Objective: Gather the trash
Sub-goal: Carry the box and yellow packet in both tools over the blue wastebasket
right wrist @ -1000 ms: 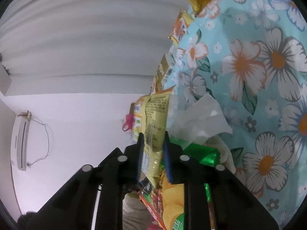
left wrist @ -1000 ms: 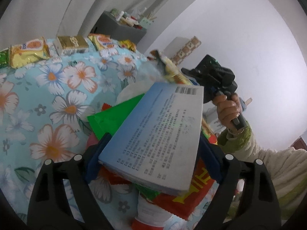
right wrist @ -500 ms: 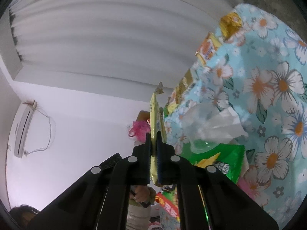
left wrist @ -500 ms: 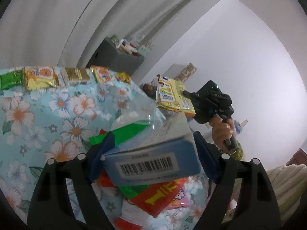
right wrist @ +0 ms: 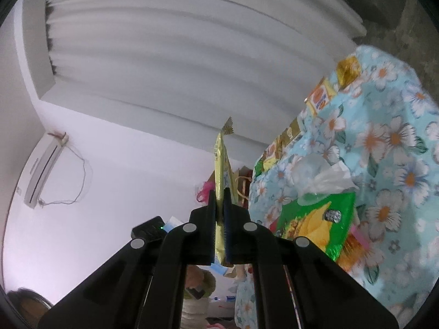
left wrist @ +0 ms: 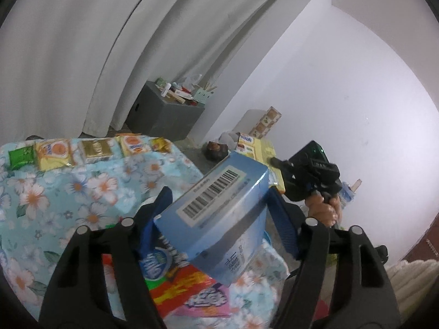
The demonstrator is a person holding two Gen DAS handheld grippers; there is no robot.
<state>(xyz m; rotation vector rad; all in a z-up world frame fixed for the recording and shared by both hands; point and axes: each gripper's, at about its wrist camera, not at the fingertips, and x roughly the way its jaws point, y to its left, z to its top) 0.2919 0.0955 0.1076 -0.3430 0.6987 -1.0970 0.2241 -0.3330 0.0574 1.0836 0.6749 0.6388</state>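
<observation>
My left gripper [left wrist: 219, 205] is shut on a blue carton [left wrist: 216, 205] with a barcode on its end, held up above the flowered tablecloth [left wrist: 82, 192]. My right gripper [right wrist: 219, 200] is shut on a flat yellow wrapper [right wrist: 222, 164], held edge-on, lifted beside the table. The right gripper also shows in the left wrist view [left wrist: 274, 161], with the yellow wrapper [left wrist: 260, 150] in its jaws. Loose trash lies on the cloth: a green snack bag [right wrist: 315, 219], a crumpled clear plastic bag [right wrist: 321, 178], and red and pink wrappers [left wrist: 186, 288].
A row of snack packets [left wrist: 90, 150] lines the table's far edge. A grey cabinet [left wrist: 164, 115] with clutter stands by the curtain. White curtains and walls are behind. An air conditioner [right wrist: 41, 170] hangs on the wall. The person's hand [left wrist: 323, 208] grips the right handle.
Both grippers have risen away from the trash pile. The blue carton tipped so its barcode end faces me. The yellow wrapper lifted clear of the table.
</observation>
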